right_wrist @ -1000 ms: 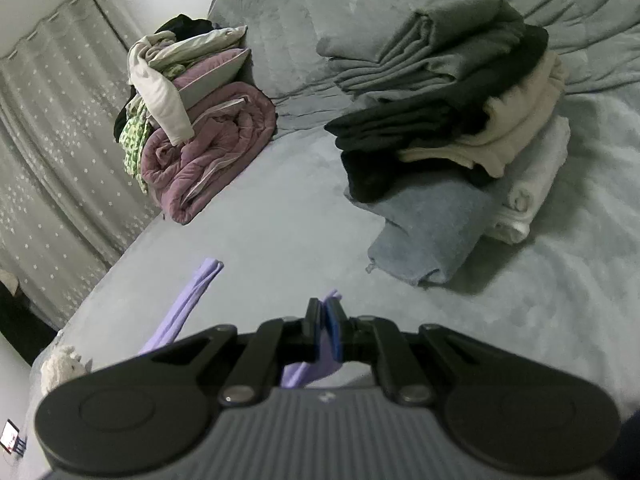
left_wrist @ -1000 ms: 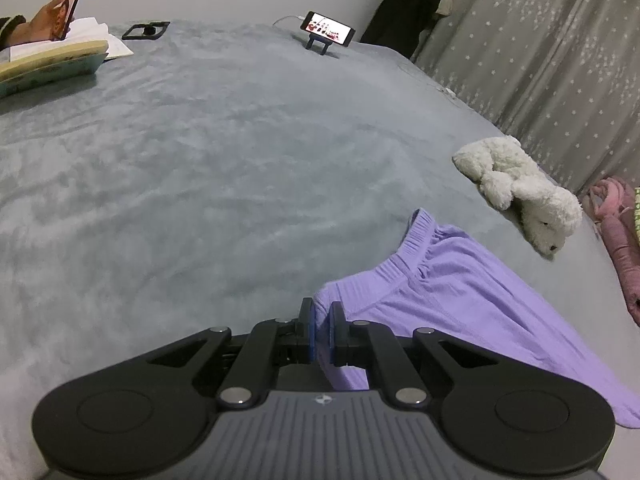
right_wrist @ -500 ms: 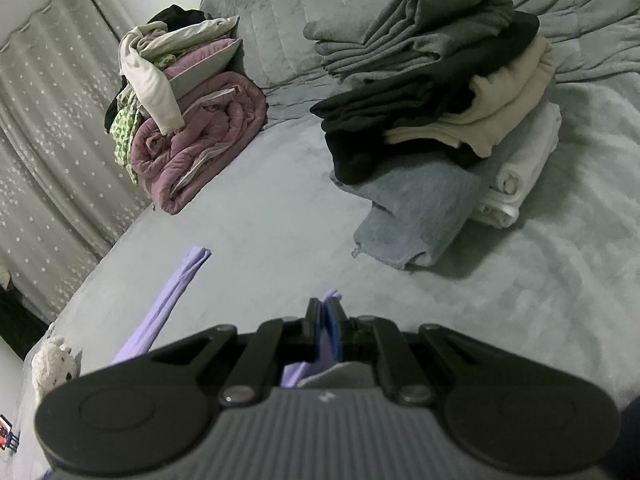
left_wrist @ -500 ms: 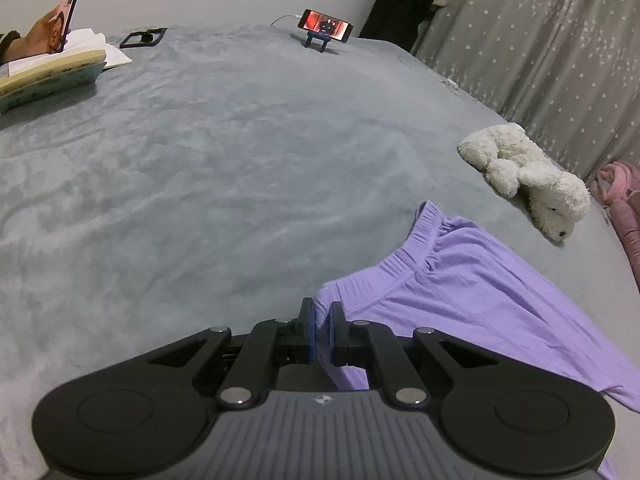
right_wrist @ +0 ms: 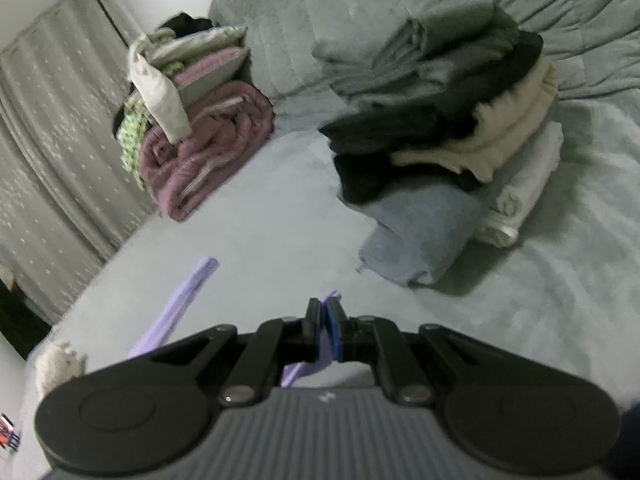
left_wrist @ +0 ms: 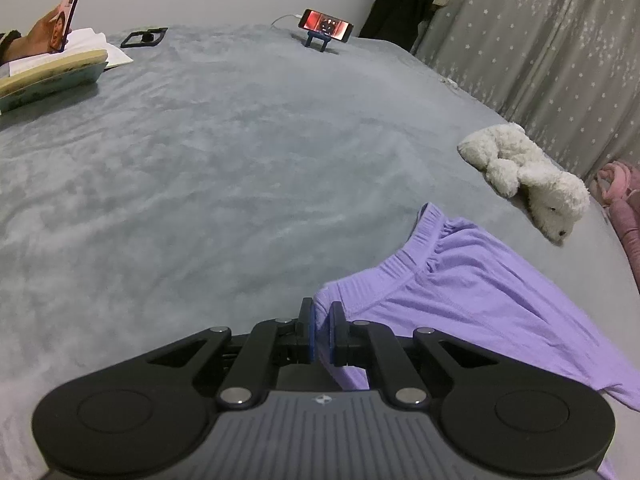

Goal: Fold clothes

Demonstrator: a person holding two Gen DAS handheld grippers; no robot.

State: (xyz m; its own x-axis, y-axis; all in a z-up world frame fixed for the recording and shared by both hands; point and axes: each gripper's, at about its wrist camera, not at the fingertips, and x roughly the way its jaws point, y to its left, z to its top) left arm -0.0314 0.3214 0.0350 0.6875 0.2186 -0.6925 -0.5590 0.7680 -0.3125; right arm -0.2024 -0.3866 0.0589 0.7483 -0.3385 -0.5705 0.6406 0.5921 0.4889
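Left claw (left_wrist: 321,316), bottom centre of frame: pinched tight on a corner of the purple shorts (left_wrist: 460,292), near the elastic waistband. Shorts spread from the pads toward lower right, draped across the grey bed (left_wrist: 220,160).

Right claw (right_wrist: 323,316), bottom centre of its own view: clamped on another purple edge of the same shorts (right_wrist: 316,356), cloth bunched between the pads. A narrow purple strip (right_wrist: 184,296) running left of the claw toward lower left. View somewhat blurred.

Left view, surroundings: white plush toy (left_wrist: 528,172) at right edge, lying on the bed above the shorts, apart from them. Phone on a small stand (left_wrist: 326,26) at upper centre, screen lit. Open book (left_wrist: 52,68) at upper left, with a hand (left_wrist: 36,36) holding a second phone (left_wrist: 70,8) above it. Starred curtain (left_wrist: 540,52) at upper right.

Right view, surroundings: stack of folded clothes (right_wrist: 452,132) at upper right, grey and black on top, cream and white below, a blue-grey piece at the bottom. Unsorted heap with a rolled mauve blanket (right_wrist: 204,152) at upper left, beside the curtain.
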